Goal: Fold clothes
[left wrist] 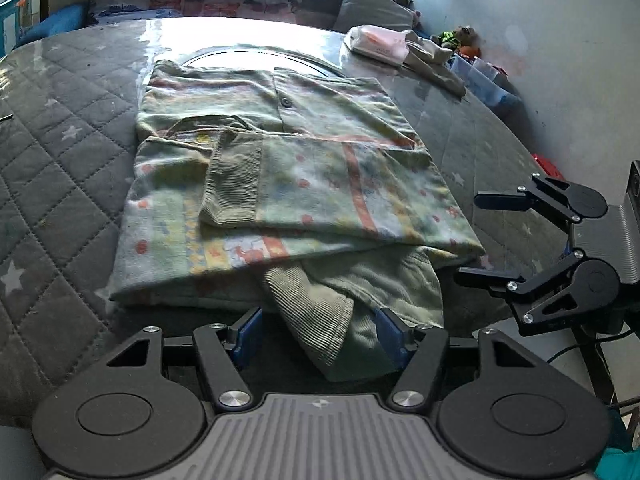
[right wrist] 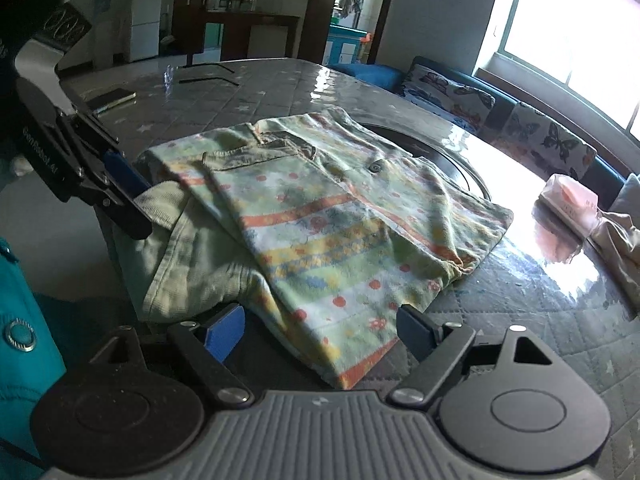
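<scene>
We see clear plastic storage bins [left wrist: 478,76] by the wall past the table's far right; their contents are too small to make out. The pale green, orange-striped printed shirt [left wrist: 280,184] lies folded on the grey quilted star-print table cover [left wrist: 60,128]. The left gripper [left wrist: 318,334] has its fingers apart, with the ribbed green cuff [left wrist: 308,308] lying loose between them. The right gripper [right wrist: 322,330] also stands wide, the shirt's hem between its blue pads [right wrist: 224,330], unclamped.

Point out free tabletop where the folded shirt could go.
Bare quilted grey table cover left of the green patterned shirt, and between shirt and black notebook. Crowded by the pink tissue pack and beige cloth; near edge holds both grippers.
</scene>
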Tool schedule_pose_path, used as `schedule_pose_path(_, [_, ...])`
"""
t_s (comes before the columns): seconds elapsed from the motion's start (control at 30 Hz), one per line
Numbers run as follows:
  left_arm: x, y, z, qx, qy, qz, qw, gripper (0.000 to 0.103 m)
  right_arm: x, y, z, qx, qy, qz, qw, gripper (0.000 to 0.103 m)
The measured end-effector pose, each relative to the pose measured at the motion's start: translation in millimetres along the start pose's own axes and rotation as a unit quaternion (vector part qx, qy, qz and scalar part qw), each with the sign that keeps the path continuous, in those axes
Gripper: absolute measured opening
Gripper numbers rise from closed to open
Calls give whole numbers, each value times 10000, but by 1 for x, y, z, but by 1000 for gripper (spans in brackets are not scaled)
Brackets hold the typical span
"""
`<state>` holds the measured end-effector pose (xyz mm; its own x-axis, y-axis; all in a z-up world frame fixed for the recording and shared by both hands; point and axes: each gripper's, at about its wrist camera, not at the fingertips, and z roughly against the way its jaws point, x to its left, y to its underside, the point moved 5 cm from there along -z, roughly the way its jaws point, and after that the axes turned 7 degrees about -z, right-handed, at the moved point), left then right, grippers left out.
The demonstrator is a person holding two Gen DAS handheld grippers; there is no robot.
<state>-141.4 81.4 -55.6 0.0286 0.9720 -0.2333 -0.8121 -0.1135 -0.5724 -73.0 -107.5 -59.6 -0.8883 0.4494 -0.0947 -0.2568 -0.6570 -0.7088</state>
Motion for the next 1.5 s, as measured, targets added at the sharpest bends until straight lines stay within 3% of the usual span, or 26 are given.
schedule_pose_path(0.13, [-3,0,3,40,174,49,9998,47,4,4,0,-2,-21,190,9998,86])
schedule_pose_path(0.2, [-4,-1,4,32,208,38,9998,29,7,6,0,-26,-47,294,9996,86])
schedule_pose_path(0.27, [-2,-4,6,6,294,77,9995,21,10,8,0,-48,-79,393,9992,87])
schedule_pose_path(0.67, [12,-70,22,-675,708,240,9949,14,23,3,-11,-363,-229,653,9969,85])
schedule_pose_path(0.8, [21,-87,6,-693,782,327,9940,14,24,-9,-23,-470,-389,352,9975,70])
schedule_pose_path(0.93, [30,-89,-7,-625,886,409,9933,14,21,-23,-38,-464,-557,5,9974,43])
schedule_pose_path(1.07, [39,-83,4,-781,841,268,9930,23,7,-36,-46,-271,-939,-635,9932,27])
schedule_pose_path(1.13, [42,-76,18,-965,740,83,9925,40,-1,-41,-46,-219,-1089,-942,9893,20])
schedule_pose_path(1.17, [43,-71,26,-1060,610,-37,9925,55,-5,-44,-45,-201,-1158,-1096,9870,19])
schedule_pose_path(1.33, [40,-40,51,-1357,-6,-797,9875,68,-20,-54,-43,-142,-1409,-1646,9761,17])
schedule_pose_path(1.4, [37,-28,53,-1407,-330,-1135,9830,76,-24,-57,-43,-101,-1467,-1829,9721,16])
schedule_pose_path(1.5, [29,-14,49,-1442,-707,-1614,9737,79,-32,-61,-45,-56,-1545,-2078,9659,16])
